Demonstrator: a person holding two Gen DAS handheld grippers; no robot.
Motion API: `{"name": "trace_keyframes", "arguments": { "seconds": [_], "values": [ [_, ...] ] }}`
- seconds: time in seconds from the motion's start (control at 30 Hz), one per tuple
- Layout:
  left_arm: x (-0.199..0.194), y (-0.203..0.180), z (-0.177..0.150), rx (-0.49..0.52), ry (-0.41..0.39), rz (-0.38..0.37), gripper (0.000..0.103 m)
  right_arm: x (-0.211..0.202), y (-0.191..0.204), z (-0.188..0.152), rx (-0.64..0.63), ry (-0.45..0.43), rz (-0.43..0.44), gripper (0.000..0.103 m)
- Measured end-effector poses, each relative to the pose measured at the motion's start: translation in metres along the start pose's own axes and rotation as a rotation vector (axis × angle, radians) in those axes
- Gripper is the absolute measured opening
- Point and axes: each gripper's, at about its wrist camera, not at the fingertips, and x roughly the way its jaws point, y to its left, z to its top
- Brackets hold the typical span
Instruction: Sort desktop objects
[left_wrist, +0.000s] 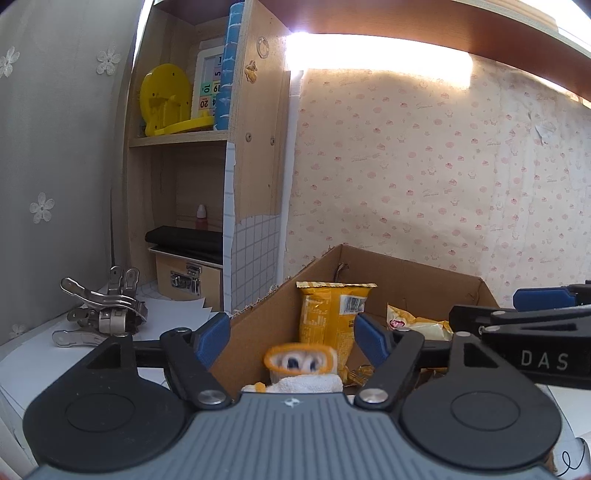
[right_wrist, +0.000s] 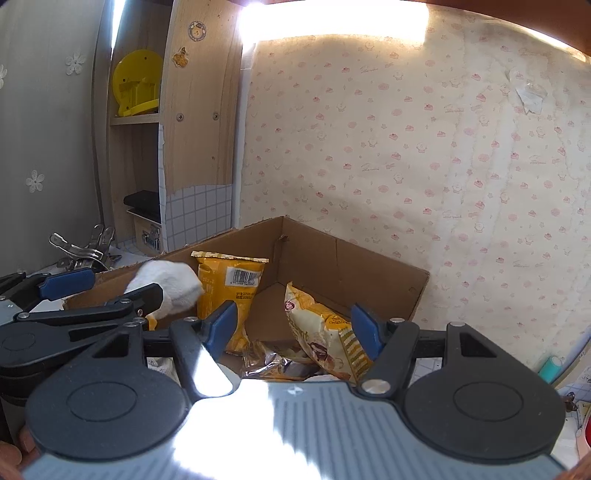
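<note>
An open cardboard box (left_wrist: 373, 266) stands against the wallpapered wall. Inside it a yellow snack packet (left_wrist: 332, 314) stands upright and a pale yellow packet (right_wrist: 328, 332) leans beside brown wrappers (right_wrist: 269, 362). My left gripper (left_wrist: 291, 339) is open over the box's near left side. A white plush toy with orange goggles (left_wrist: 299, 365) shows blurred between its blue pads, touching neither. In the right wrist view the toy (right_wrist: 170, 288) sits at the tips of the left gripper (right_wrist: 110, 288). My right gripper (right_wrist: 293, 328) hangs open over the box with nothing between its pads.
A heap of metal clips (left_wrist: 103, 314) lies on the desk at the left. A wooden shelf unit (left_wrist: 255, 147) behind holds a yellow plastic object (left_wrist: 166, 96), a latched wooden case (left_wrist: 188, 280) and a small red bottle (left_wrist: 200, 218). A teal object (right_wrist: 550, 369) sits far right.
</note>
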Motion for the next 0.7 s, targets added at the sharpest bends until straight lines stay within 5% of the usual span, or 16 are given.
{"name": "trace_keyframes", "arguments": {
  "seconds": [0.7],
  "values": [
    [-0.021,-0.013,0.007,0.007,-0.025,-0.029,0.103,-0.046,-0.015,-0.012,0.042,-0.064,-0.027,0.069]
  ]
}}
